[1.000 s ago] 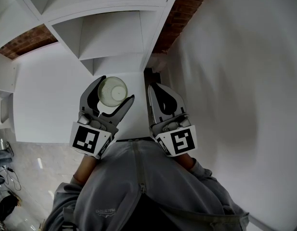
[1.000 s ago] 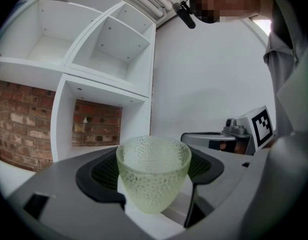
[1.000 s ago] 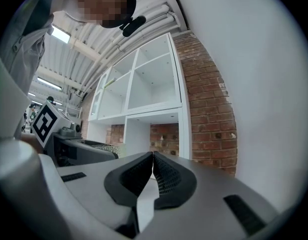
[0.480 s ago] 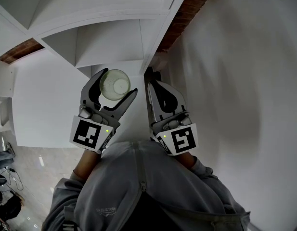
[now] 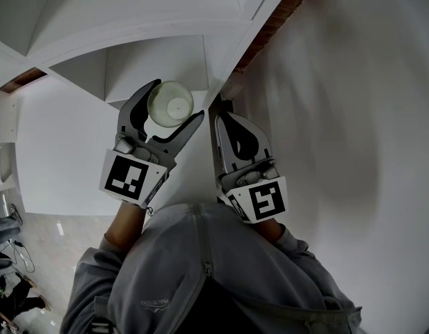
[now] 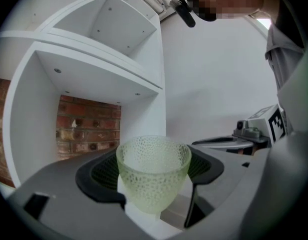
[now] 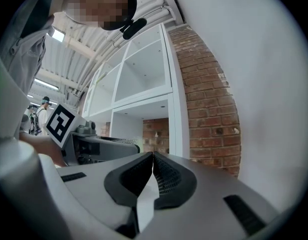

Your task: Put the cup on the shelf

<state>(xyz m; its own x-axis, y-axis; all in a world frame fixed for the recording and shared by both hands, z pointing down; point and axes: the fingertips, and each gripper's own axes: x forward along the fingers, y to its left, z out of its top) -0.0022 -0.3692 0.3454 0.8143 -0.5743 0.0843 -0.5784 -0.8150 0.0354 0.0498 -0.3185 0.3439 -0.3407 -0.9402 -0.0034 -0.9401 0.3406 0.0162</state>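
Note:
A pale green, dimpled glass cup [image 5: 170, 104] [image 6: 154, 171] stands upright between the jaws of my left gripper [image 5: 174, 104] [image 6: 153, 170], which is shut on it and holds it in front of the white shelf unit [image 5: 158, 54] [image 6: 101, 79]. The cup is level with an open compartment that has a brick back wall [image 6: 89, 129]. My right gripper [image 5: 221, 113] [image 7: 153, 171] is shut and holds nothing; it hangs just right of the left one, near the shelf's right upright.
A white wall [image 5: 353, 117] runs along the right side, with a strip of brick wall [image 7: 208, 114] next to the shelf unit. A white surface [image 5: 61, 152] lies under the left gripper. The person's grey sweatshirt [image 5: 200, 270] fills the lower head view.
The left gripper has carried the cup up and forward toward the shelf compartment. The right gripper has shifted only slightly.

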